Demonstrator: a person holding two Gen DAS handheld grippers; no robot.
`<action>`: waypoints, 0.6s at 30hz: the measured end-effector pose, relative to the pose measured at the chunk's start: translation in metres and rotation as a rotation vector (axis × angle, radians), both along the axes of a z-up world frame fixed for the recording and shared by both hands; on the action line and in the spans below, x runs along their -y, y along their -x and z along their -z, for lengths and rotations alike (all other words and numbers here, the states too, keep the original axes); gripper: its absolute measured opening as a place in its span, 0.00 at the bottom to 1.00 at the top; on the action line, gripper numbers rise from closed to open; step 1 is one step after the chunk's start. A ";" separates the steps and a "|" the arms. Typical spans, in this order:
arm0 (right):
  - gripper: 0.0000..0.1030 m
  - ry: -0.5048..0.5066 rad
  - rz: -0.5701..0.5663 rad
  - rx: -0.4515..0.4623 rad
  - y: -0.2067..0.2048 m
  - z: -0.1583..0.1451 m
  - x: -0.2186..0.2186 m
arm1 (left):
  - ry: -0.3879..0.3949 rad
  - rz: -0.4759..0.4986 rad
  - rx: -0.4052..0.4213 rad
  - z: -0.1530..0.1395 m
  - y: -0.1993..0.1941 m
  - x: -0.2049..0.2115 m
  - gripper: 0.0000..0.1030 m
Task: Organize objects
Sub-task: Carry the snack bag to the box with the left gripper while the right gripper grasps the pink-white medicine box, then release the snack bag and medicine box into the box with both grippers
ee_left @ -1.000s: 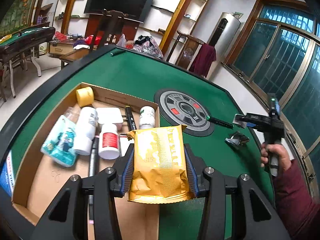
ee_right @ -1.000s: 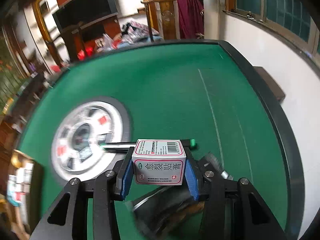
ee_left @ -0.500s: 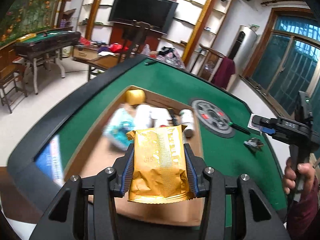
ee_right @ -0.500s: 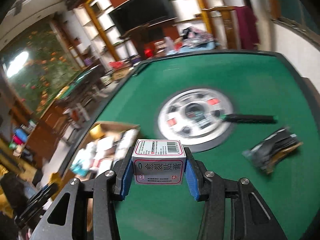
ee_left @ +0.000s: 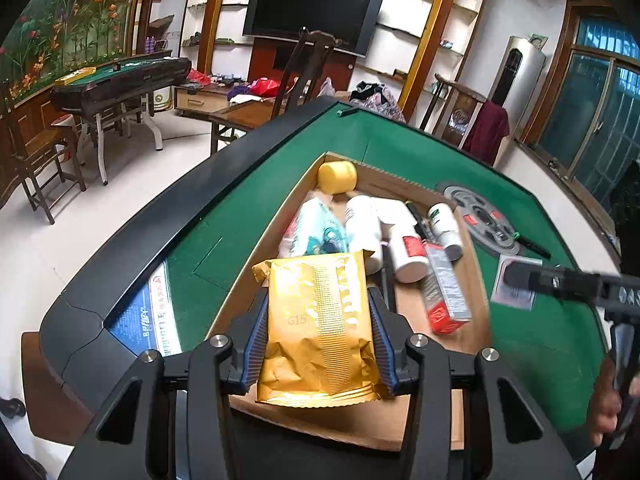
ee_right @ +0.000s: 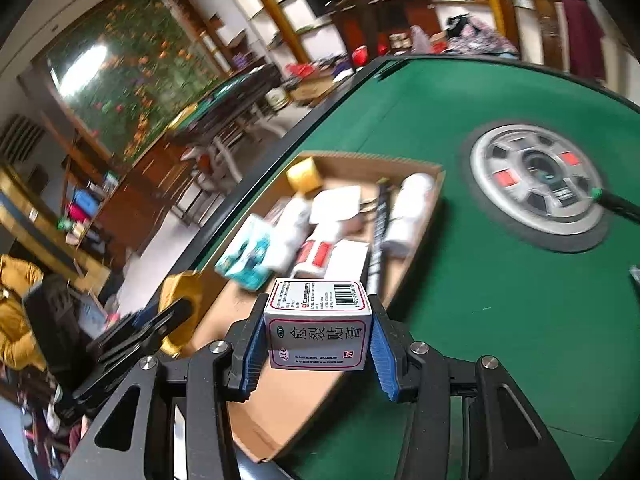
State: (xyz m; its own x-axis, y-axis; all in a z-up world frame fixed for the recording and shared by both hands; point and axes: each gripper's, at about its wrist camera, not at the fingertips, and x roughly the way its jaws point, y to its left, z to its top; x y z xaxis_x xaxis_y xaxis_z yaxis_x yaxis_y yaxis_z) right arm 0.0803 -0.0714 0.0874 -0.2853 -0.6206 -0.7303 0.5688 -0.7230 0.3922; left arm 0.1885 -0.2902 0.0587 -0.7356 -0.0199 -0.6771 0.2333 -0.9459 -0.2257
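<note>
A: What could go wrong here?

B: Both hands are loaded. The left claw (ee_left: 320,328) is clamped on a gold pouch (ee_left: 318,328), held above the near end of the cardboard tray (ee_left: 472,280). The right claw (ee_right: 316,336) squeezes a small white box (ee_right: 318,330), also over the tray's near end, by its right edge. If both let go at once, I'd guess the two things land on each other or the claws knock together, since they crowd the same corner.

A: Anything else?

B: The pouch is soft and slick; pinched only by its sides, it may slide out before it is low enough. The box could land on the tray's wall and tip onto the green tabletop (ee_right: 500,320).

A: Is there room?

B: The far half is crowded, the near half is bare cardboard, so that looks the safer spot.

A: Count the tray's contents for me.

B: One yellow roll (ee_left: 337,176), one teal packet (ee_left: 320,232), about three white bottles (ee_left: 362,224), one red-and-silver carton (ee_left: 444,292), one black pen (ee_left: 416,220). A flat white piece under them is too blurred to name.

A: And outside?

B: One more pen (ee_left: 530,243), lying by the round hub (ee_left: 482,220).
</note>
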 end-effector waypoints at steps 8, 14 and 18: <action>0.49 -0.109 -0.135 -0.011 -0.023 0.029 0.052 | -0.015 0.004 0.049 0.019 0.014 0.009 0.44; 0.49 -0.085 -0.164 -0.126 -0.041 0.018 0.059 | -0.011 -0.012 0.000 0.005 0.007 0.014 0.44; 0.49 -0.038 -0.158 -0.186 -0.050 0.005 0.045 | -0.002 -0.001 -0.026 0.000 0.003 0.009 0.44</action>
